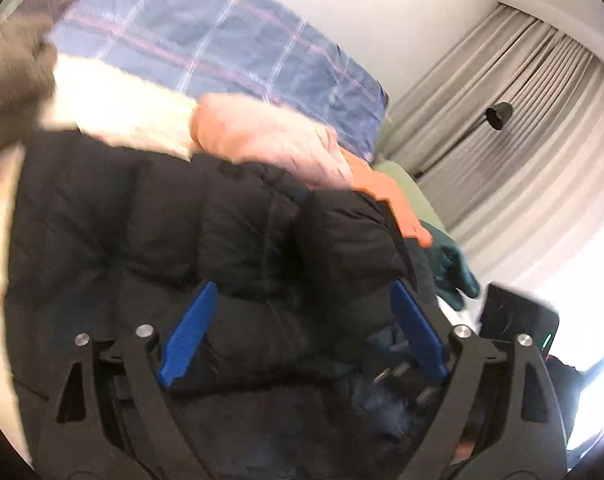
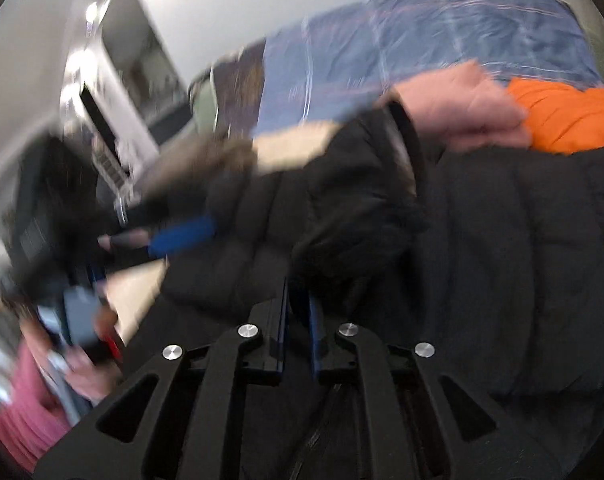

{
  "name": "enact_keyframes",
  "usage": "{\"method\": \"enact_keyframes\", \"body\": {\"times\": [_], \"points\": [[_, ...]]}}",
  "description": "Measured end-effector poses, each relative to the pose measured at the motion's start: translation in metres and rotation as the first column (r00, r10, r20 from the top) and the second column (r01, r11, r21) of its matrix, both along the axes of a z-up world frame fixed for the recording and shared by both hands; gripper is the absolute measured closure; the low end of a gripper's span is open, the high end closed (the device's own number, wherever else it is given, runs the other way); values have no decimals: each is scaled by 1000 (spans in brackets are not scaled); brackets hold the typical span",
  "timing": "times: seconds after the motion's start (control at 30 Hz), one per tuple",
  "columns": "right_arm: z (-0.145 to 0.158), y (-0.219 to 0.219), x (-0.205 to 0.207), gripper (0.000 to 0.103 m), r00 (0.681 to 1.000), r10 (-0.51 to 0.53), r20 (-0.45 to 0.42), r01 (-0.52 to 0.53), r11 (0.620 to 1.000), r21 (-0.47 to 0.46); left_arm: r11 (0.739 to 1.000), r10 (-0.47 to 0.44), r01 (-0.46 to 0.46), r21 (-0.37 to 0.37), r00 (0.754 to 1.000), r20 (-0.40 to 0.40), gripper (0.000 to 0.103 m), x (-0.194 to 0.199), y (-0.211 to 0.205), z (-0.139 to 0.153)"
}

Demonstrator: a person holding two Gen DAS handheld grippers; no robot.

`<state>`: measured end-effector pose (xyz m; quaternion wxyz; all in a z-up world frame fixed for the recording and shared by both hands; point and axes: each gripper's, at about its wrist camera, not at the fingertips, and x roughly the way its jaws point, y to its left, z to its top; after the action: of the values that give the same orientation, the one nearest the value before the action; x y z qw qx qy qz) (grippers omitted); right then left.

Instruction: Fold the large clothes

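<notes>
The left gripper (image 1: 302, 304) has its blue fingers (image 1: 190, 332) spread wide around a fold of the black puffer jacket (image 1: 142, 208), filling the lower frame; the right gripper (image 2: 298, 296) has its fingers nearly together, pinching jacket fabric at lower centre; pink clothing (image 1: 270, 140) and an orange garment (image 2: 565, 116) lie beyond, on the blue plaid bed (image 1: 206, 36).

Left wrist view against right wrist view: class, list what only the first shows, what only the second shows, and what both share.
Only the left wrist view shows the grey curtains, a dark lamp head, a teal garment, and the left claw standing wide open around a fold of the black puffer jacket.

Only the right wrist view shows the person's pink sleeve and the right claw, nearly shut.

Both share the black jacket, the pink garment, the orange garment and the blue plaid bedcover.
</notes>
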<state>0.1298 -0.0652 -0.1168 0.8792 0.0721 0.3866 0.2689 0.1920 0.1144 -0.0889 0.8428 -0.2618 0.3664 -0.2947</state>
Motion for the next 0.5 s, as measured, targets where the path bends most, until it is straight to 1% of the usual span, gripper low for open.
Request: {"method": "enact_keyframes", "body": {"times": [0.03, 0.07, 0.13, 0.2, 0.23, 0.37, 0.4, 0.43, 0.5], "points": [[-4, 4, -6, 76, 1000, 20, -8, -20, 1000, -11, 1000, -15, 15, -15, 1000, -25, 11, 3, -6, -5], [-5, 2, -11, 69, 999, 33, -9, -33, 999, -14, 999, -33, 31, -27, 998, -59, 11, 8, -12, -12], [-1, -1, -28, 67, 998, 60, 11, -59, 998, -39, 998, -57, 55, -28, 994, -93, 11, 15, -26, -19], [4, -14, -37, 62, 998, 60, 31, -58, 996, -73, 996, -83, 80, -36, 991, -108, 11, 20, -39, -21], [5, -22, -43, 60, 998, 50, 38, -46, 995, -89, 995, -93, 89, -43, 990, -107, 11, 21, -44, -21], [-1, -51, -52, 59, 1000, -15, 20, 17, 996, -85, 995, -90, 86, -54, 993, -79, 10, 17, -45, -10], [-3, -60, -53, 59, 999, -38, 11, 39, 996, -75, 995, -86, 82, -57, 994, -66, 8, 15, -43, -7], [-10, -59, -55, 59, 999, -53, 2, 53, 996, -68, 995, -80, 77, -61, 996, -49, 5, 11, -40, -1], [-12, -66, -53, 59, 997, -78, -19, 77, 996, -50, 995, -70, 69, -69, 997, -25, 2, 3, -36, 5]]}}
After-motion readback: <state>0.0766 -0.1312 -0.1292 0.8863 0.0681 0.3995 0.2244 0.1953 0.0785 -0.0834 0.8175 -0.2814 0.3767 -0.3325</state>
